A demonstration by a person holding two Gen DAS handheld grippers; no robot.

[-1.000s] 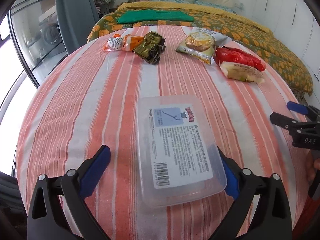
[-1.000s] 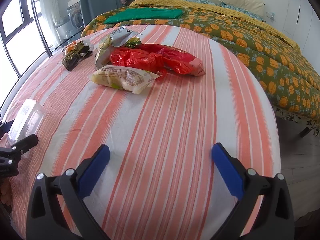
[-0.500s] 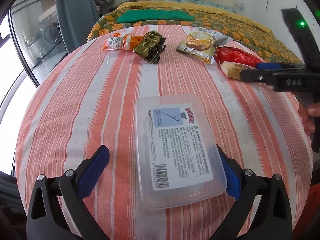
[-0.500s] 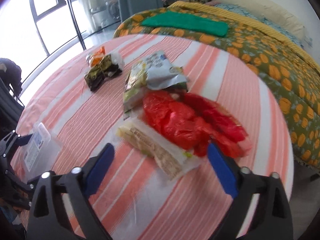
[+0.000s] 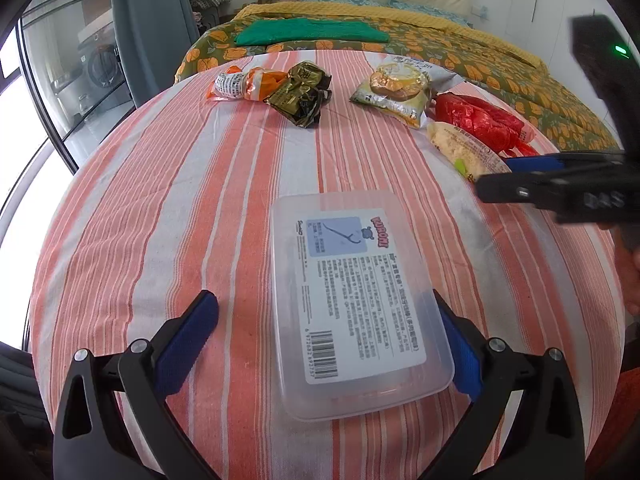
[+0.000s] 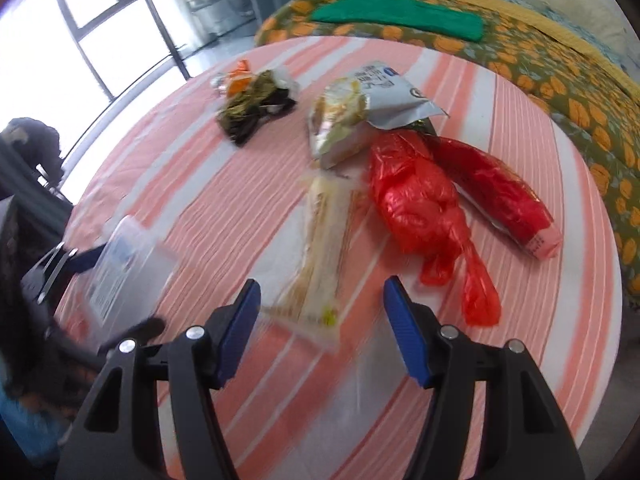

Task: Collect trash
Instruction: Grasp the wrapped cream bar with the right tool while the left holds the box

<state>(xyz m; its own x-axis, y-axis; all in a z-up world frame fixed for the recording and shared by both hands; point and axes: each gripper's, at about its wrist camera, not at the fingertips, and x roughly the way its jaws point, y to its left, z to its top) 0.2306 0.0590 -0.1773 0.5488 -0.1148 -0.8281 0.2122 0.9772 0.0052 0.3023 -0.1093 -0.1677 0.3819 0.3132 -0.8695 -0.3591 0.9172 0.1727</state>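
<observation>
Only the right wrist view shows the red bag [image 6: 416, 200] whole; both grippers' jaws gape.

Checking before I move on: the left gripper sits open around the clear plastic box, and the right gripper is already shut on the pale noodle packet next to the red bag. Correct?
Not quite. The right gripper is open, its jaws apart around the near end of the pale noodle packet; the right wrist view shows it. The rest holds: the left gripper is open around the clear plastic box, and the packet lies beside the red bag.
</observation>
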